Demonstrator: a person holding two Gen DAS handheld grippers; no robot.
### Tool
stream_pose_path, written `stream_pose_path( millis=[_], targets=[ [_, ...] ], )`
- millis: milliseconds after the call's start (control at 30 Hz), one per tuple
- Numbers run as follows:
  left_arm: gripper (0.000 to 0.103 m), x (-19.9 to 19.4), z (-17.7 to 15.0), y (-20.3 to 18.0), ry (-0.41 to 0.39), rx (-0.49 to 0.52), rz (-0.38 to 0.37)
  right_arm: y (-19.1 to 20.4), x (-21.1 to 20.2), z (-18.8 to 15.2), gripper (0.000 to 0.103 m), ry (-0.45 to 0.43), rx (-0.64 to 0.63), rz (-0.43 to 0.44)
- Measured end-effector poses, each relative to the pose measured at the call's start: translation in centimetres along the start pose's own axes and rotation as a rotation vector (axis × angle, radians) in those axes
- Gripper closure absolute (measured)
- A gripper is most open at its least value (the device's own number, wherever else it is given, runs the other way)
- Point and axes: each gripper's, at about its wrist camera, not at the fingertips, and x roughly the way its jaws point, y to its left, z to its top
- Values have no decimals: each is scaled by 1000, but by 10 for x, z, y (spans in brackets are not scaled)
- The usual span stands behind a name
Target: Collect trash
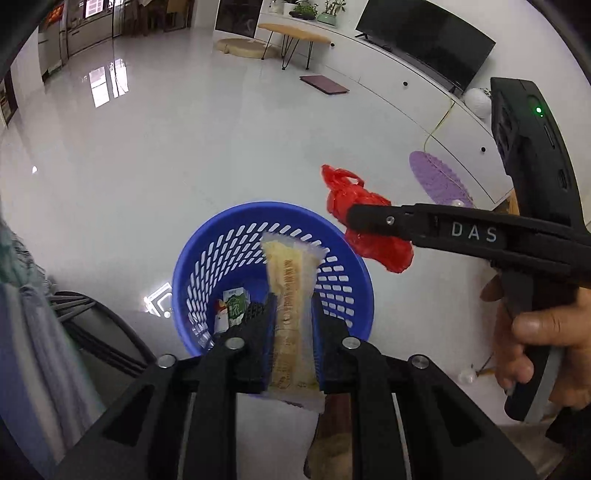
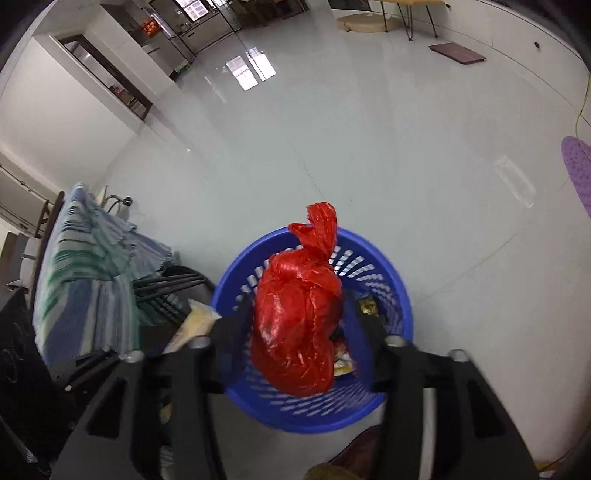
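Note:
A blue perforated basket (image 1: 207,254) stands on the floor and also shows in the right wrist view (image 2: 400,295). My left gripper (image 1: 293,306) is shut on a yellow snack wrapper (image 1: 291,280) and holds it over the basket's near rim. My right gripper (image 2: 303,314) is shut on a tied red plastic bag (image 2: 299,317) and holds it above the basket. In the left wrist view the right gripper (image 1: 354,218) comes in from the right, with the red bag (image 1: 376,251) beside the basket's right rim. A green and white carton (image 1: 234,306) lies inside.
Wrappers (image 2: 343,360) lie in the basket's bottom. A striped blue-green cloth (image 2: 88,266) over a black frame is left of the basket. A purple mat (image 1: 436,177), a wooden side table (image 1: 291,31), a dark flat board (image 1: 324,84) and a TV (image 1: 424,40) lie farther off on the glossy floor.

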Motion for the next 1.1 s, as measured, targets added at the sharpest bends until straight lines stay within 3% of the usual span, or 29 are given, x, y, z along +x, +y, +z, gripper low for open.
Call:
stream_pose_path(
  millis=[33, 100, 133, 200, 300, 367, 467, 500, 633, 700, 767, 833, 900, 967, 1100],
  targets=[
    [54, 5, 2, 1, -6, -3, 17, -2, 2, 1, 28, 1, 9, -8],
    [30, 7, 1, 9, -23, -16, 40, -5, 0, 3, 28, -10, 15, -17],
    [28, 5, -1, 12, -38, -19, 44, -6, -5, 4, 25, -21, 18, -15],
    [24, 7, 4, 9, -42, -11, 54, -6, -21, 5, 17, -57, 21, -22],
    [23, -8, 6, 7, -71, 2, 81, 2, -53, 2, 15, -117, -2, -43],
    [22, -31, 5, 3, -116, 5, 87, 14, -88, -6, 12, -178, -31, -61],
    [10, -83, -1, -9, -222, 7, 111, 38, -134, -21, 7, -275, -58, -57],
    [6, -105, -8, -16, -270, 14, 136, 47, -157, -34, 5, -332, -75, -47],
    [5, -168, -40, -51, -385, 74, 210, 69, -222, -100, 5, -544, -105, -35],
    [5, -184, -60, -65, -383, 100, 262, 70, -227, -129, 5, -531, -86, -68],
    [5, -186, -76, -73, -319, 104, 311, 68, -222, -137, 5, -483, -74, -133],
    [5, -185, -87, -78, -311, 101, 308, 72, -237, -139, 5, -540, -66, -179],
    [5, -185, -92, -83, -300, 106, 324, 86, -266, -145, 5, -662, -94, -261],
    [5, -190, -94, -85, -292, 101, 319, 96, -278, -148, 5, -694, -118, -351],
    [5, -205, -90, -80, -279, 49, 287, 92, -247, -152, 5, -534, -125, -328]
  ],
)
